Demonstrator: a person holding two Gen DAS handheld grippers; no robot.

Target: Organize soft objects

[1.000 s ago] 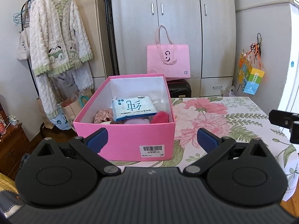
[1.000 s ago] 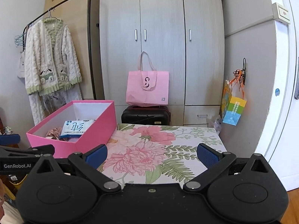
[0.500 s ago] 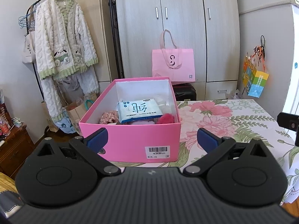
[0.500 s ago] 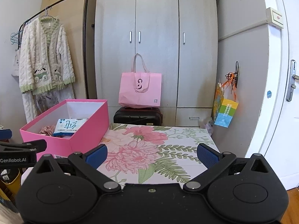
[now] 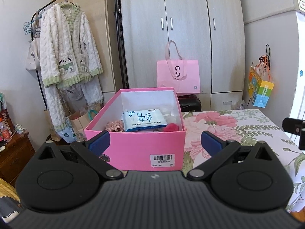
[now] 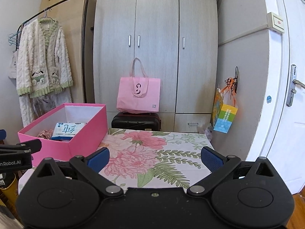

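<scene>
the left gripper [image 5: 155, 143] hangs wide open and empty, facing the pink box [image 5: 133, 147] at twelve o'clock. the box sits on the floral cloth [image 5: 228, 126], with a white tissue pack [image 5: 144, 120] on top of soft items inside. the right gripper [image 6: 155, 159] is also spread wide, holding nothing, with the box at ten o'clock.

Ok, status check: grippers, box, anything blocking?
Left gripper open, empty. Right gripper open, empty. Pink box open-topped, tissue pack inside. Nothing blocking on floral tabletop.
</scene>
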